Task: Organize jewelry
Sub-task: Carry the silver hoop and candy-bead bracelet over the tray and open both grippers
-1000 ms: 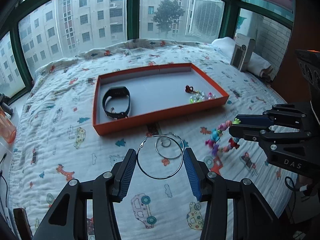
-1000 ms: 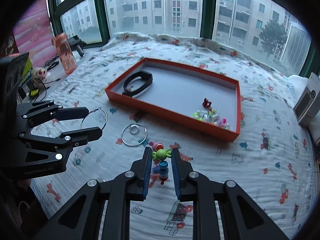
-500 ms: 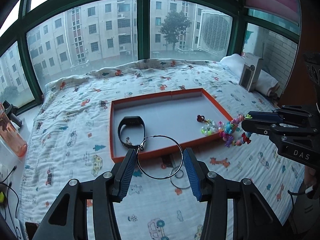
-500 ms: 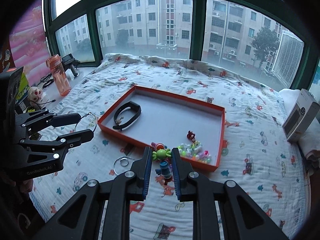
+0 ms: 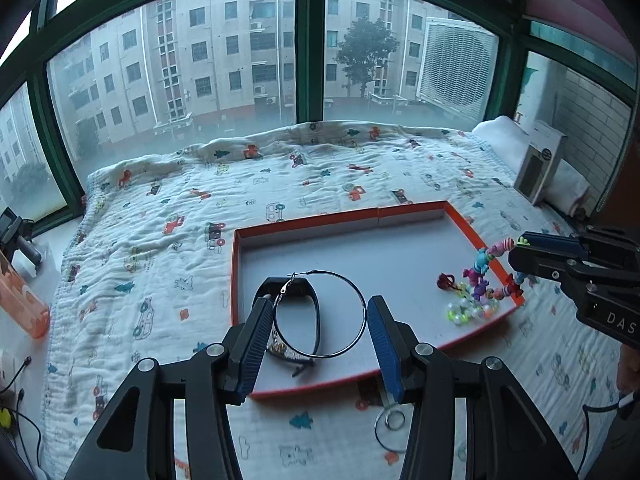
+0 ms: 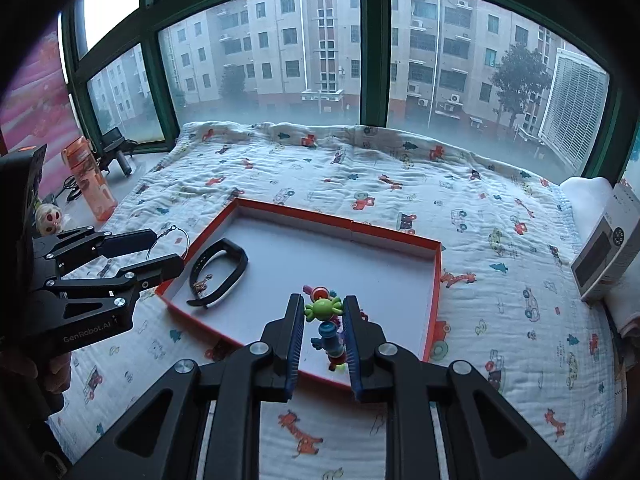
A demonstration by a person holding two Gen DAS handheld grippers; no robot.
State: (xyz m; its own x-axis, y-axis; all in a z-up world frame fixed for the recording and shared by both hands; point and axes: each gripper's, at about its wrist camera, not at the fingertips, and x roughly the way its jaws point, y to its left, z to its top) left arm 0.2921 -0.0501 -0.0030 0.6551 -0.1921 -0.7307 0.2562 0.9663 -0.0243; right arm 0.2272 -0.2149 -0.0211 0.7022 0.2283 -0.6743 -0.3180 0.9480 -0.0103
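A: State the condition of the left tool.
B: Its pads clamp a large hoop earring, held above the orange tray, over the black wristband lying inside.
A: And the right tool?
B: Closed on a colourful bead bracelet, held above the tray's near right corner. A cluster of clear beads rests in that corner. The tray sits on the bed. A second hoop lies on the quilt, outside the tray.

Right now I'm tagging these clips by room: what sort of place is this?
Probably a bedroom in a flat: a quilt with cartoon prints covers a bed-like surface below a bay window facing apartment blocks.
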